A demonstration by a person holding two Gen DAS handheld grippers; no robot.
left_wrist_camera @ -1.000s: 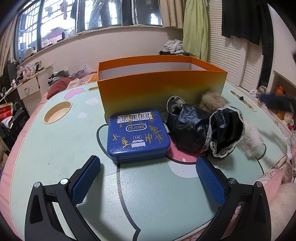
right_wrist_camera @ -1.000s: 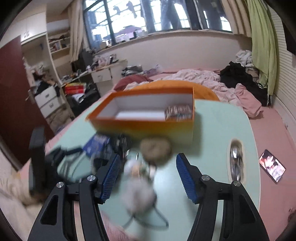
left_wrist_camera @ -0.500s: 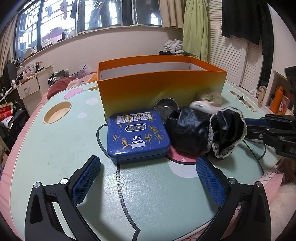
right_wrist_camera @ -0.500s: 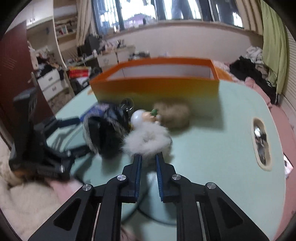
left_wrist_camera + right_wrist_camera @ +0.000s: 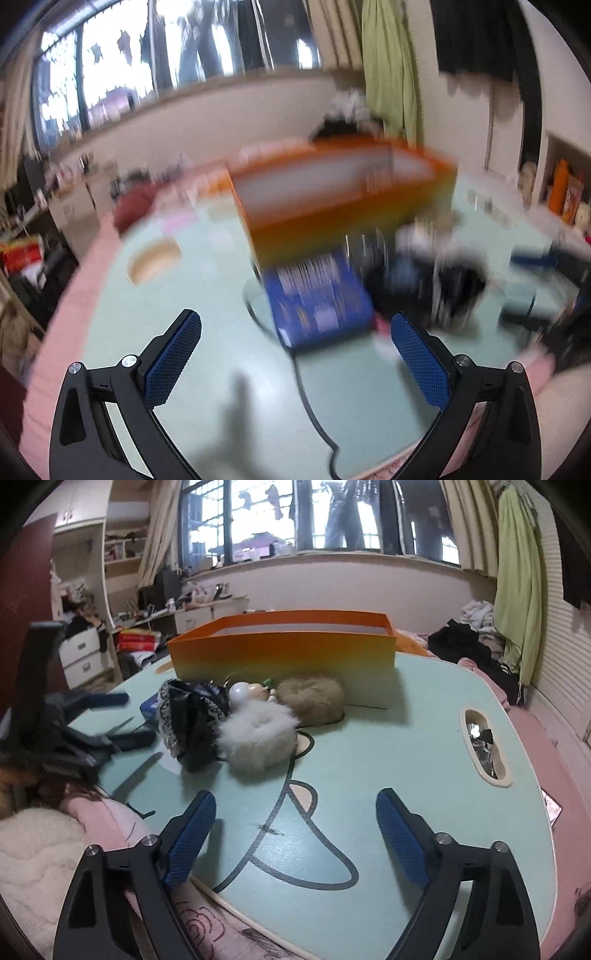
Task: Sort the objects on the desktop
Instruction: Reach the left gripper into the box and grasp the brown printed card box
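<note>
Reading both wrist views, I take the orange box (image 5: pixel 282 653) as landmark. My right gripper (image 5: pixel 295 818) is opening its jaws, nothing between them, over bare table (image 5: pixel 406 746). The white fluffy item (image 5: pixel 256 734), brown fluffy item (image 5: pixel 312 698) and black lace cloth (image 5: pixel 190 716) lie before the box. My left gripper (image 5: pixel 295 341) stands wide, empty, near the blue tin (image 5: pixel 319 301) in front of the box.

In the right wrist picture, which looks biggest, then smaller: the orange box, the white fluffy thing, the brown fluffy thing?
1. orange box, clearly the biggest.
2. white fluffy thing.
3. brown fluffy thing.
The two fluffy ones look close in size, and the white one is nearer the camera, so their order is unsure.
</note>
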